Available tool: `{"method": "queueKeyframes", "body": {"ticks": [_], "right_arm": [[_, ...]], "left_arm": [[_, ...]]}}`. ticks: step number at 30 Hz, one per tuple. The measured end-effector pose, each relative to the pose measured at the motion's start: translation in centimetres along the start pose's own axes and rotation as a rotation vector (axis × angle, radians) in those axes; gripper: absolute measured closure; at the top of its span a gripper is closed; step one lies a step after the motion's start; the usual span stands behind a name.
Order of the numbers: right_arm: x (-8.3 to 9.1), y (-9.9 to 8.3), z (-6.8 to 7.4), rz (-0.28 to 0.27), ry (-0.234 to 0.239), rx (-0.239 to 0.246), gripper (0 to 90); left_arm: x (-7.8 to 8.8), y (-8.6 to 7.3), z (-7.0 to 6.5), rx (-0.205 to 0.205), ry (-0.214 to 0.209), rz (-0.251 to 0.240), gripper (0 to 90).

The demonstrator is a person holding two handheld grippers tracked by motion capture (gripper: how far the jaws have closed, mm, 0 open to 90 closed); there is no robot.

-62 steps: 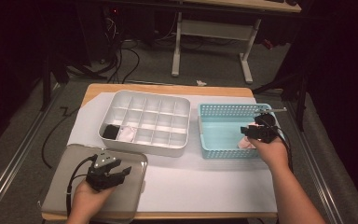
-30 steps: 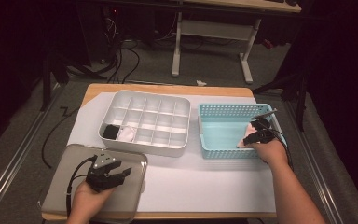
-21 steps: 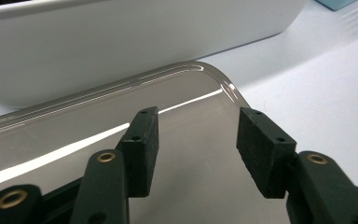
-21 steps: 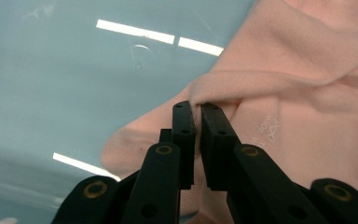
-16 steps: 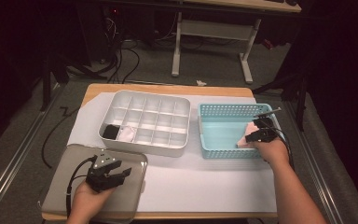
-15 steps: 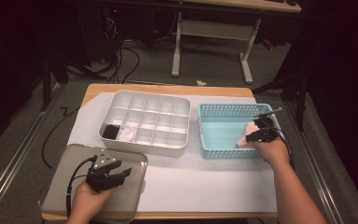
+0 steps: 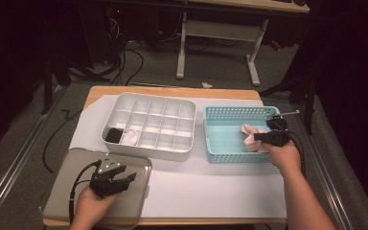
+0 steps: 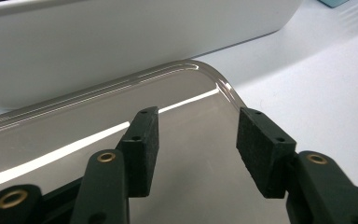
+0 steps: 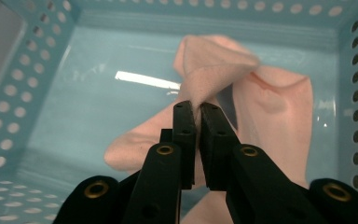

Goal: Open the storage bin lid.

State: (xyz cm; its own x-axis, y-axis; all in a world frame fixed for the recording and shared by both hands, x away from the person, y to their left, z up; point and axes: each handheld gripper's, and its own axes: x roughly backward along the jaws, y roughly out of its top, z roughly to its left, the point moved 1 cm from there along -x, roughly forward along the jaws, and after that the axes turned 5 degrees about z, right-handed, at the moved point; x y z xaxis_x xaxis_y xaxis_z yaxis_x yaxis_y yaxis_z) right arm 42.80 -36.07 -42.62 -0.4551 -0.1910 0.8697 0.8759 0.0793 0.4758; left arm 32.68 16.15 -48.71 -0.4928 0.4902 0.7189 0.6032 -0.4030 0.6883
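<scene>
A pink cloth (image 7: pixel 248 136) lies in the teal perforated basket (image 7: pixel 235 113) at the right of the table. My right gripper (image 7: pixel 261 138) reaches into the basket; its jaws have just been closing and now pinch a raised fold of the cloth (image 9: pixel 214 65) between the pads, with the right gripper (image 9: pixel 197 108) a little above the basket floor (image 9: pixel 98 107). My left gripper (image 7: pixel 124 179) rests over a smoky translucent lid (image 7: pixel 72 160) at the front left. In the left gripper view the left gripper (image 8: pixel 193 126) stands open with nothing between its pads.
A white compartment tray (image 7: pixel 148 99) sits mid-table, with a black item (image 7: pixel 113 135) and a white item (image 7: pixel 131 138) in its front left cells. White paper (image 7: pixel 211 187) covers the table. The tray's wall (image 8: pixel 98 42) stands close beyond the lid (image 8: pixel 74 135).
My right gripper has closed on the pink cloth and risen slightly, pulling a fold up off the basket floor. The left gripper has stayed where it was.
</scene>
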Motion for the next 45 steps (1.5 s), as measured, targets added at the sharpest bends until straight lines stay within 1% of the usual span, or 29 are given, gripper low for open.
{"method": "queueKeyframes", "body": {"ticks": [3,5,6,9,12,15,20,25,28,31,33,34,37,41,42,45], "right_arm": [[0.6,0.0,0.4,-0.027,0.011,0.004,85.6],[0.9,0.0,0.7,-0.034,0.002,0.016,85.7],[1.1,0.0,0.9,-0.043,0.006,0.019,85.8],[1.9,0.0,1.5,-0.068,0.012,0.041,85.8],[2.7,0.0,2.4,-0.094,0.015,0.067,85.9],[3.5,-0.1,3.4,-0.122,0.031,0.093,85.9],[4.8,-0.4,5.0,-0.165,0.064,0.119,85.9],[5.8,-1.4,6.7,-0.2,0.101,0.158,85.9],[6.4,-2.1,8.1,-0.217,0.123,0.193,85.9],[6.6,-3.0,9.7,-0.218,0.153,0.221,85.9],[6.5,-3.6,10.8,-0.221,0.178,0.25,85.9],[6.5,-3.9,11.2,-0.219,0.181,0.26,85.8],[6.5,-4.8,12.6,-0.224,0.218,0.278,85.9],[6.2,-6.1,14.1,-0.21,0.252,0.307,85.8],[6.0,-6.4,14.4,-0.209,0.261,0.319,85.8],[5.5,-7.3,15.2,-0.196,0.287,0.332,85.8]], "left_arm": [[-0.1,0.0,0.0,0.0,0.0,0.0,49.2],[-0.1,0.0,-0.1,0.0,0.0,0.0,49.2],[-0.1,0.0,-0.1,0.0,0.0,0.003,49.2],[-0.2,-0.1,-0.1,-0.001,-0.001,0.006,49.2],[-0.2,-0.1,-0.2,-0.003,-0.003,0.007,49.3],[-0.3,0.0,-0.2,-0.002,-0.004,0.006,49.3],[-0.3,0.0,-0.3,-0.006,-0.006,0.011,49.4],[-0.5,-0.1,-0.4,-0.007,-0.008,0.014,49.4],[-0.5,-0.1,-0.4,-0.006,-0.009,0.014,49.4],[-0.6,-0.1,-0.4,-0.006,-0.01,0.018,49.4],[-0.6,-0.1,-0.4,-0.006,-0.01,0.019,49.4],[-0.6,-0.1,-0.4,-0.006,-0.009,0.02,49.4],[-0.6,-0.1,-0.4,-0.004,-0.011,0.019,49.4],[-0.5,-0.1,-0.4,-0.004,-0.01,0.02,49.4],[-0.5,-0.1,-0.4,-0.003,-0.01,0.02,49.4],[-0.6,-0.1,-0.4,-0.002,-0.009,0.021,49.4]]}}
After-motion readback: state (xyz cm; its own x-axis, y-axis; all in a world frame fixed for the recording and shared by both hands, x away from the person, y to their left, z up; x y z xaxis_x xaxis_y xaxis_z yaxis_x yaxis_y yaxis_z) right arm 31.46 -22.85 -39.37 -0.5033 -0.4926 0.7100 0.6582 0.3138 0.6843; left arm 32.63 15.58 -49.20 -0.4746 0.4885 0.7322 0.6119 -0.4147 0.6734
